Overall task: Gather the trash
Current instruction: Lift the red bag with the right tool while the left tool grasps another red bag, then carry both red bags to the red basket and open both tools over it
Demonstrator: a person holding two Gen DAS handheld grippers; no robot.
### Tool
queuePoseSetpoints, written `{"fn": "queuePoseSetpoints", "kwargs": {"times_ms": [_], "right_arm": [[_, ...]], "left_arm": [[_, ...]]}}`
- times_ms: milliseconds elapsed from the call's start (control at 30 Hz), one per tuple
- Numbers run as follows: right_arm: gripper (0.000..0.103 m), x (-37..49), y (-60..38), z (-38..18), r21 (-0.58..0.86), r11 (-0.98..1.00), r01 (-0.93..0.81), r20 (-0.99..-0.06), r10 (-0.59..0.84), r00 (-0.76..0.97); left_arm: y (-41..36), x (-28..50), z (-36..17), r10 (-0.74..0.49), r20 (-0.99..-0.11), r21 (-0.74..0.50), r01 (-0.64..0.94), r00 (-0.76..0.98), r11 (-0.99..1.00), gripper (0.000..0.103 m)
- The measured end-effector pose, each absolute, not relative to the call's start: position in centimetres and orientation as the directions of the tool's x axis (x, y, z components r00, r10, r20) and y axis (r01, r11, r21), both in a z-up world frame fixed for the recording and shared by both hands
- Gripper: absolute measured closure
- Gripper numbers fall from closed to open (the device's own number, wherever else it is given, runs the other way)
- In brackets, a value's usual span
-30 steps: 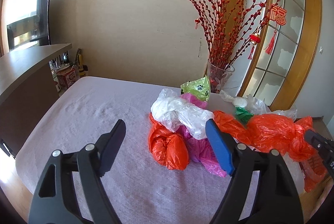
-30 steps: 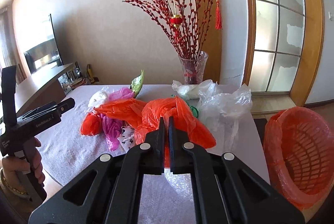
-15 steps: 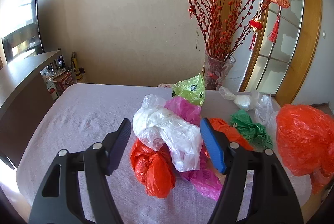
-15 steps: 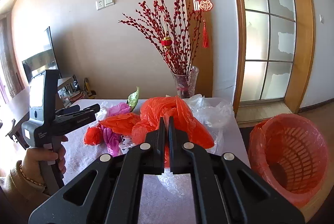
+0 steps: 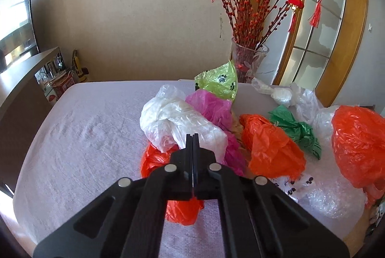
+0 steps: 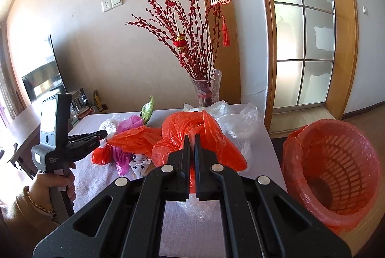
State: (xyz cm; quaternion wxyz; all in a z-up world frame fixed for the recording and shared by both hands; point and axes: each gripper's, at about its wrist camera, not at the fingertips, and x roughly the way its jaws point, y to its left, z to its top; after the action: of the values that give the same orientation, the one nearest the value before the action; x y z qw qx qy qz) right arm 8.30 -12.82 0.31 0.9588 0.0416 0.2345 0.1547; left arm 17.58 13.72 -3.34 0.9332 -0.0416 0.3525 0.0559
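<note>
Basket (image 6: 336, 176) shows only at right wrist — green bag (image 5: 296, 128) only at left.

Black gripper (image 5: 192, 137), silver screws, tan sleeve (image 6: 21, 212)

Light: bright daylight, warm on the wall beside the glass door (image 6: 304, 41)
Glare: reflection on the TV screen (image 5: 14, 27)
Distortion: fisheye bending, dark vignette at corners
Focus: sharp, no blur
</note>
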Motion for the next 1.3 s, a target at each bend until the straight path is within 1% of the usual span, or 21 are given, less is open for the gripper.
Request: {"fn": "queuePoseSetpoints", "kwargs": {"times_ms": [233, 333, 367, 433, 467, 500, 533, 600, 667, 767, 833, 867, 900, 967, 1000, 1167, 1300], "right_arm": [[0.1, 7.9, -13.8, 1.1, 0.164, 0.949, -0.268, -0.415, 0.313, 0.854], [0.1, 8.0, -13.9, 1.0, 0.176, 0.947, -0.269, -0.418, 0.319, 0.851], [0.1, 8.0, -13.9, 0.9, 0.177, 0.947, -0.269, -0.422, 0.32, 0.848], [0.1, 8.1, -13.9, 0.7, 0.179, 0.947, -0.268, -0.43, 0.321, 0.844], [0.1, 8.2, -13.9, 0.6, 0.18, 0.947, -0.268, -0.435, 0.321, 0.841], [0.1, 8.2, -13.9, 0.5, 0.18, 0.947, -0.267, -0.44, 0.32, 0.839], [0.1, 8.3, -14.0, 0.5, 0.18, 0.947, -0.265, -0.444, 0.319, 0.837], [0.1, 8.4, -14.1, 0.3, 0.181, 0.948, -0.263, -0.449, 0.318, 0.835], [0.1, 8.4, -14.2, 0.3, 0.183, 0.948, -0.261, -0.451, 0.317, 0.834], [0.1, 8.5, -14.3, 0.2, 0.189, 0.947, -0.261, -0.455, 0.32, 0.831], [0.1, 8.7, -14.3, -0.1, 0.197, 0.945, -0.262, -0.46, 0.325, 0.826], [0.1, 8.8, -14.3, -0.2, 0.202, 0.944, -0.261, -0.463, 0.327, 0.824], [0.1, 8.8, -14.3, -0.3, 0.207, 0.943, -0.261, -0.466, 0.329, 0.821], [0.1, 8.8, -14.3, -0.3, 0.21, 0.943, -0.26, -0.468, 0.33, 0.82], [0.1, 8.7, -14.4, -0.3, 0.209, 0.943, -0.26, -0.467, 0.329, 0.821], [0.1, 8.5, -14.9, 0.0, 0.213, 0.944, -0.25, -0.454, 0.322, 0.83], [0.1, 8.4, -15.5, 0.5, 0.224, 0.945, -0.238, -0.437, 0.316, 0.842]], "left_arm": [[15.7, 14.6, -0.6, 0.015, -0.601, -0.094, -0.09, 0.799, 0.991, 0.101], [15.4, 14.5, -0.1, 0.027, -0.59, -0.076, -0.089, 0.807, 0.993, 0.1], [15.2, 14.6, -0.3, 0.016, -0.596, -0.084, -0.082, 0.803, 0.993, 0.098], [14.7, 15.3, -0.7, 0.005, -0.61, -0.092, -0.077, 0.792, 0.993, 0.083], [14.3, 15.5, -0.9, 0.008, -0.612, -0.09, -0.08, 0.791, 0.993, 0.071], [13.8, 15.8, -1.1, 0.014, -0.615, -0.085, -0.084, 0.789, 0.993, 0.064], [13.4, 16.1, -1.2, 0.014, -0.619, -0.084, -0.084, 0.786, 0.993, 0.062], [12.7, 16.8, -1.6, 0.027, -0.634, -0.062, -0.086, 0.773, 0.994, 0.056], [12.1, 17.4, -2.1, 0.056, -0.65, -0.022, -0.092, 0.758, 0.995, 0.056], [11.7, 18.1, -3.3, 0.107, -0.676, 0.033, -0.116, 0.729, 0.993, 0.056], [11.8, 18.2, -3.8, 0.114, -0.684, 0.042, -0.118, 0.72, 0.992, 0.056], [11.8, 18.2, -4.0, 0.111, -0.686, 0.04, -0.114, 0.719, 0.993, 0.061], [11.9, 18.2, -4.1, 0.101, -0.685, 0.035, -0.106, 0.721, 0.994, 0.077], [12.2, 18.2, -4.2, 0.064, -0.691, 0.008, -0.082, 0.72, 0.997, 0.096], [12.4, 18.1, -4.1, 0.049, -0.687, -0.008, -0.076, 0.725, 0.997, 0.098], [13.0, 16.8, -2.4, 0.015, -0.636, -0.036, -0.049, 0.772, 0.998, 0.1], [13.5, 15.2, 0.0, -0.009, -0.582, -0.061, -0.033, 0.813, 0.998, 0.1]]}}
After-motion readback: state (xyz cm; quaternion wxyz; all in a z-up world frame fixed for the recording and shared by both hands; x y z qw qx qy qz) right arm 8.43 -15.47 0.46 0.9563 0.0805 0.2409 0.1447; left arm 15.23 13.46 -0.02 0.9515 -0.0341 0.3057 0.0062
